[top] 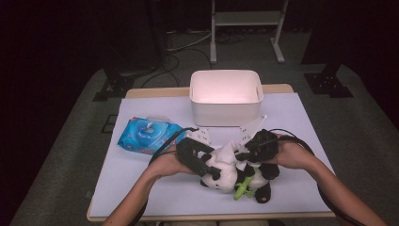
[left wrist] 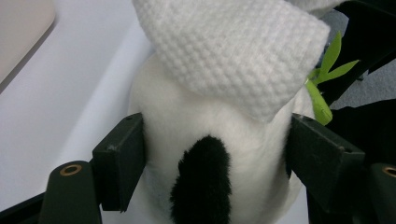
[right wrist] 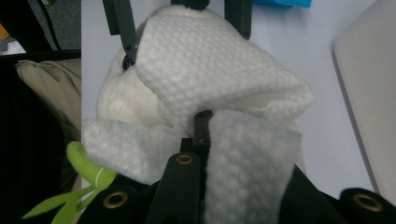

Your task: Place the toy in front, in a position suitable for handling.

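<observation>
Table (top: 155, 188): covered by a pale sheet; carries everything named below.
Bin (top: 226, 96): white, open-topped, at 12 o'clock on the table, well apart from the toy.
Wipes pack (top: 146, 135): blue, flat on the table at 9 o'clock from the toy, just beside the left forearm.
Toy panda (top: 223, 176): black-and-white plush toward 6 o'clock on the table, between the two hands; in the left hand-held gripper view its white body (left wrist: 187, 135) with a black patch sits between the jaws.
Wipe (top: 230, 151): white textured cloth draped over the top of the panda; in the left hand-held gripper view it hangs at 12 o'clock over the plush (left wrist: 233, 56); in the right hand-held gripper view it is folded across the panda's head (right wrist: 219, 79).
Green leaf sprig (top: 241, 188): on the panda's front, at 6 o'clock of the toy.
Left hand-held gripper (top: 207, 167): jaws stand wide, one pad against each flank of the panda's body, clasping it from 9 o'clock.
Right hand-held gripper (top: 242, 155): jaws drawn nearly together, pinching a fold of the wipe; comes in from 3 o'clock.
</observation>
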Tool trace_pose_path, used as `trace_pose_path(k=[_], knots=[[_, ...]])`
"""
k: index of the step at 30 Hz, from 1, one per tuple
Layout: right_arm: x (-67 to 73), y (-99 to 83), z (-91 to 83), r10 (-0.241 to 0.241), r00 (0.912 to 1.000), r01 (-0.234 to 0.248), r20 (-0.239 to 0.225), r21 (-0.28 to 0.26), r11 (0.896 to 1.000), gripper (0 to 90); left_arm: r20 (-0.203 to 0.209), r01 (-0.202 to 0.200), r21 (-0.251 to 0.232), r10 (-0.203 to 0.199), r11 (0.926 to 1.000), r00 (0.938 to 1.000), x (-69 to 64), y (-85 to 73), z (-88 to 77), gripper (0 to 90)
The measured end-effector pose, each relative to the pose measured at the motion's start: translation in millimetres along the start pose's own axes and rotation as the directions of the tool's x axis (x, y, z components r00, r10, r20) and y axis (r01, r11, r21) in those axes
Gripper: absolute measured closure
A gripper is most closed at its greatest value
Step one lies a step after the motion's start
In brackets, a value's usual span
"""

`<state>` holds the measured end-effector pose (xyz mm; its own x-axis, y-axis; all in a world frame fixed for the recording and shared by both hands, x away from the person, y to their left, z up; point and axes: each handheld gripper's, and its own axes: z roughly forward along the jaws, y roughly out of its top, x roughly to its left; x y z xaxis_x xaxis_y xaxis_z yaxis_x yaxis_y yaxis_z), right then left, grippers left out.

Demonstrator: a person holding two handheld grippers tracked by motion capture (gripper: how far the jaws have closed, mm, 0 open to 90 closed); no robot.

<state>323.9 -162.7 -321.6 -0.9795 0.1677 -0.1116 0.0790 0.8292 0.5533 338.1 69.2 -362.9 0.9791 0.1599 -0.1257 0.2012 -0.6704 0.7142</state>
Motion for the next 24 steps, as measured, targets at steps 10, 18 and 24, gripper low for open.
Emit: trace_pose_path(k=[10, 18, 24], knots=[[1.3, -18.7, -19.3, 0.041, 0.999, -0.04, 0.017, -0.033, 0.999, 82.3, 0.007, 0.004, -0.004, -0.004, 1.0, 1.0, 2.5, 0.5, -0.4, 23.8], [4.8, -37.5, -35.9, 0.074, 0.9966, -0.072, 0.036, -0.073, 0.995, 82.3, 0.011, 0.01, -0.003, -0.01, 0.9999, 0.9999, 4.2, -0.4, -1.1, 23.8], [7.9, -54.0, -45.4, 0.111, 0.993, -0.107, 0.04, -0.097, 0.99, 82.2, 0.014, 0.016, 0.0, -0.016, 0.9999, 0.9998, 6.0, 0.7, -0.8, 23.8]])
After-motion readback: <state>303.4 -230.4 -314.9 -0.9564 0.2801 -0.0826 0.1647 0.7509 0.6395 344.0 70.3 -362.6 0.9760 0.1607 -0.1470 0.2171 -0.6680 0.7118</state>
